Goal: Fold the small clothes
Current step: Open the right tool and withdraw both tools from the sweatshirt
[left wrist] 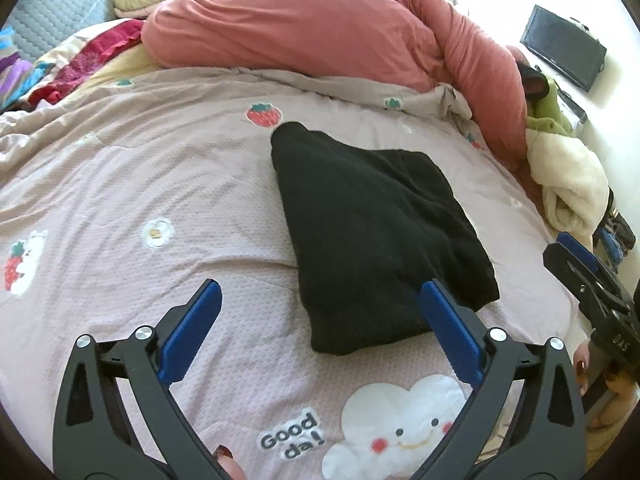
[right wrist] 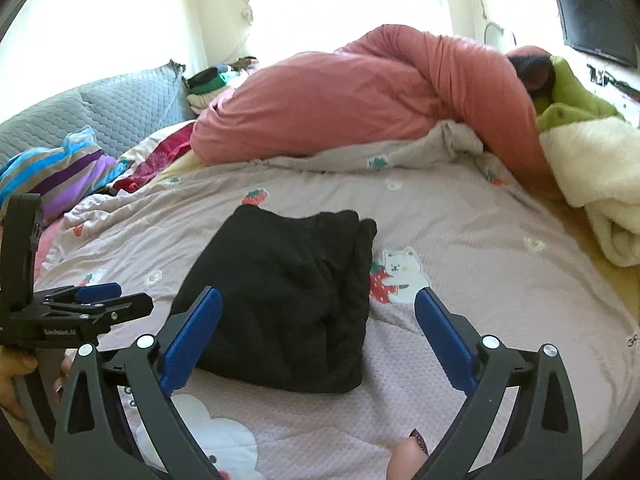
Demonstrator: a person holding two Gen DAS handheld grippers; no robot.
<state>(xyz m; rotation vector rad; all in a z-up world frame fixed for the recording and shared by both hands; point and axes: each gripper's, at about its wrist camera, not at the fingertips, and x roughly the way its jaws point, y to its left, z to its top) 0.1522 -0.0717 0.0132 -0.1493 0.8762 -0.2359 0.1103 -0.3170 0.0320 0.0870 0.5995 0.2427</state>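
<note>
My left gripper [left wrist: 320,304] stands with its blue pads spread wide and nothing pressed between them; its right pad [left wrist: 448,328] overlaps the near edge of the black garment [left wrist: 372,220] in the picture, but I cannot tell whether it touches the cloth. My right gripper [right wrist: 318,312] is likewise released, jaws wide apart, with the near end of the same garment showing between the pads and no pad closing on it.

The black garment lies folded into a compact bundle on the pink quilt [left wrist: 140,184], roughly in the middle of the bed. From the left wrist view it tapers toward the far end and widens toward me. From the right wrist view it looks thick and layered, with a fold line running along its right side, just beside a printed white bear with a strawberry [right wrist: 394,276].

On the quilt near me I see a smiling white cloud print [left wrist: 396,424] and the words "Good da!" to its left. Far across the bed a bulky salmon-pink duvet [left wrist: 304,28] is heaped up. A cream and green fleece blanket [left wrist: 568,172] sits at the right edge, a striped cloth [right wrist: 60,176] at the far left, and a grey quilted pillow [right wrist: 120,108] behind it.

In the left view the right gripper shows at the right edge; in the right view the left one sits at the left, a hand [right wrist: 16,368] around its handle.
</note>
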